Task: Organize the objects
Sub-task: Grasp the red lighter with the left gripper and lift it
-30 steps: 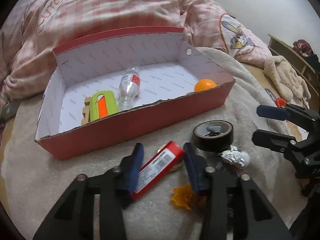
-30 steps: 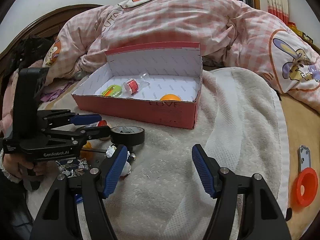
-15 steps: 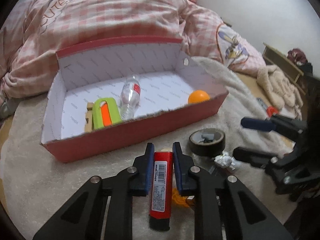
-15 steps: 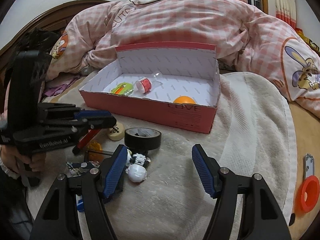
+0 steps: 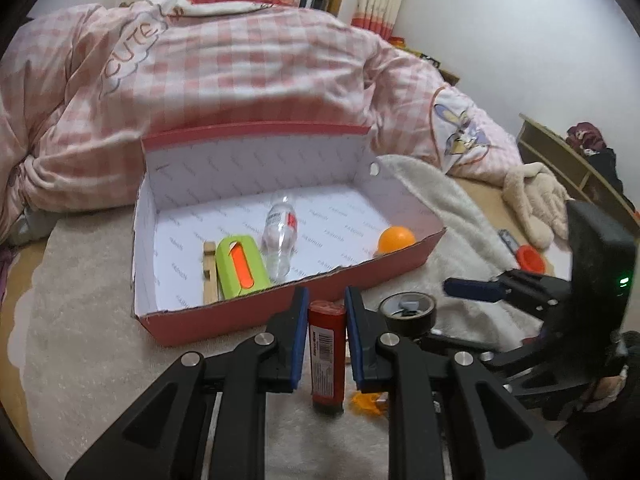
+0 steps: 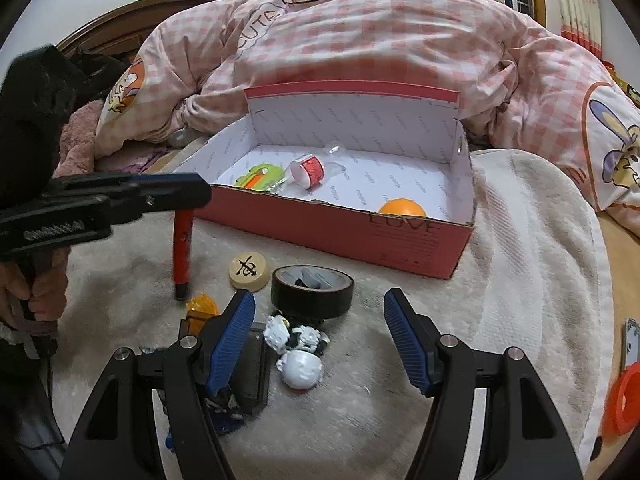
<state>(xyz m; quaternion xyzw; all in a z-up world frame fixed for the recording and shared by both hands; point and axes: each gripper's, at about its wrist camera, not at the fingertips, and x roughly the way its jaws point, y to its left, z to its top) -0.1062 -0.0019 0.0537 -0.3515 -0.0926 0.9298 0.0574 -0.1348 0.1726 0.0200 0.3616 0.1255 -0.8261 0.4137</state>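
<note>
Left gripper (image 5: 326,336) is seen clamped on a red tube (image 5: 327,354), its jaws having just been closing until the blue pads (image 5: 298,336) press the tube from both sides. From the right wrist view the tube is held near its upper end and hangs nearly upright, its dark lower tip just above the cream blanket (image 6: 128,292). Directly ahead of this gripper lies the red box (image 5: 248,316), its near wall just beyond the fingertips and its long axis set across the line of approach; a green case (image 5: 240,266), a clear bottle (image 5: 280,236) and an orange ball (image 5: 396,240) are already inside. A carry forward over that wall is judged to be the coming move, and the left hand is the nearer one. Right gripper (image 6: 320,340) is held about half open and empty, with a white toy figure (image 6: 298,350) and a black tape roll (image 6: 312,290) just ahead of it.
</note>
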